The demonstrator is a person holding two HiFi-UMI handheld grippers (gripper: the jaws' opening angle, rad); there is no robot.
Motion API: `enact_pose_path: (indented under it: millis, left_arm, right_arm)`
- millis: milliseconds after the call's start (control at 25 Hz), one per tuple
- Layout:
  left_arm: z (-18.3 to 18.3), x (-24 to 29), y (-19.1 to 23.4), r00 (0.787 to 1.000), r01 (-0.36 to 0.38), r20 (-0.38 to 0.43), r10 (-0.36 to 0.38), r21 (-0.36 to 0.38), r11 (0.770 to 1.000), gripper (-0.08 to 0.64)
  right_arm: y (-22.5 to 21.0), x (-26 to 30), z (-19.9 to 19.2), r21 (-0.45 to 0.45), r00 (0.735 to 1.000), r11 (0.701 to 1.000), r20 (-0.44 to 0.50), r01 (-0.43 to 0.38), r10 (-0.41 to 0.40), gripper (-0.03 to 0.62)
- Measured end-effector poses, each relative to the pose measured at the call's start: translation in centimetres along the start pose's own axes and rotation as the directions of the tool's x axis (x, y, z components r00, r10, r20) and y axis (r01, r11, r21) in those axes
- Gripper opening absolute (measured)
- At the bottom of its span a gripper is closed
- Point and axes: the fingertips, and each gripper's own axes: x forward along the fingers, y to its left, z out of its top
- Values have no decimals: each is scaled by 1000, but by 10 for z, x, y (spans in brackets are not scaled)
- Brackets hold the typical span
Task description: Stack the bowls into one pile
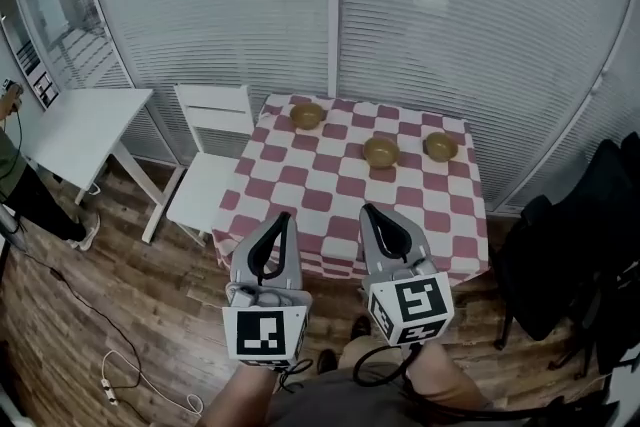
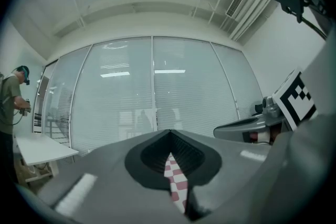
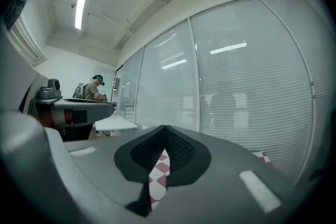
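Observation:
Three olive-brown bowls stand apart on a red-and-white checked table: one bowl at the far left, a second bowl in the middle, a third bowl at the far right. My left gripper and right gripper hover side by side short of the table's near edge, well back from the bowls. Both are shut with nothing held. In each gripper view only a sliver of checked cloth shows between the closed jaws; no bowl shows there.
A white chair stands against the table's left side, and a white side table lies further left. A person stands at the far left. Dark bags sit on the right. A cable runs over the wooden floor. Blinds line the back.

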Motion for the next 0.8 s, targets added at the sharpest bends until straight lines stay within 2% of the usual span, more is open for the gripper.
enact_pose_path:
  millis: [360,800]
  left_arm:
    - [-26,89,-10,998,32,-55,-31,21,999,0]
    - [-32,199,-2,996,-16,-90,21,56,998,0]
  right_arm:
    - [-63,64,-21,50,1000,999,-23,4,-3,28]
    - [-126,154,-23,88,997,994,-27,-65,67,28]
